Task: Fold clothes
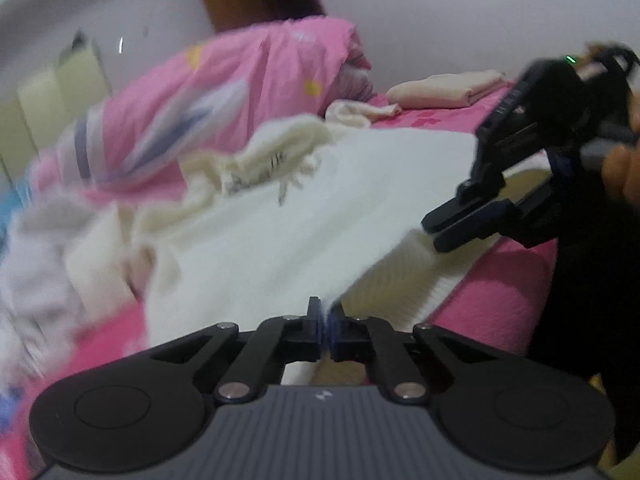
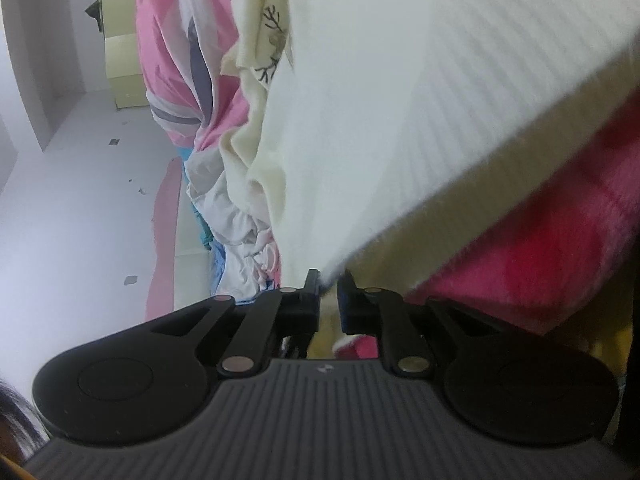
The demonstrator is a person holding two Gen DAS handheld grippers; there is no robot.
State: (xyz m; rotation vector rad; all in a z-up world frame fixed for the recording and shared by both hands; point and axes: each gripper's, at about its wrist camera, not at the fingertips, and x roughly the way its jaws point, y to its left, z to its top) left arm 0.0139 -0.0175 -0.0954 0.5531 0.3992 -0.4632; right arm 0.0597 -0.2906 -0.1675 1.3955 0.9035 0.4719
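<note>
1. The left gripper [image 1: 325, 320] is clenched on the near edge of the sweater [image 1: 288, 224]; its two fingers press together with cream knit pinched between them.
2. The right gripper [image 2: 329, 292] grasps another corner of the same sweater [image 2: 400, 120]. Its fingers stand slightly apart, with the cloth's point dropping into the gap.
3. In the left view the right gripper [image 1: 444, 232] sits at 3 o'clock, its tips at the sweater's edge, a hand [image 1: 624, 168] behind it.
4. The sweater is stretched between both grippers, raised off the pink bed [image 1: 492, 296]. Its far end lies bunched at 11 o'clock, where a dark embroidered motif [image 2: 272, 40] shows.
5. Beyond, at 11 o'clock, rests a pink quilt [image 1: 240, 80].
6. At 1 o'clock, well apart, a folded beige stack [image 1: 448, 88] lies on the bed.
7. At 9 o'clock, loose pale clothes [image 1: 36, 248] are heaped beside the sweater.
</note>
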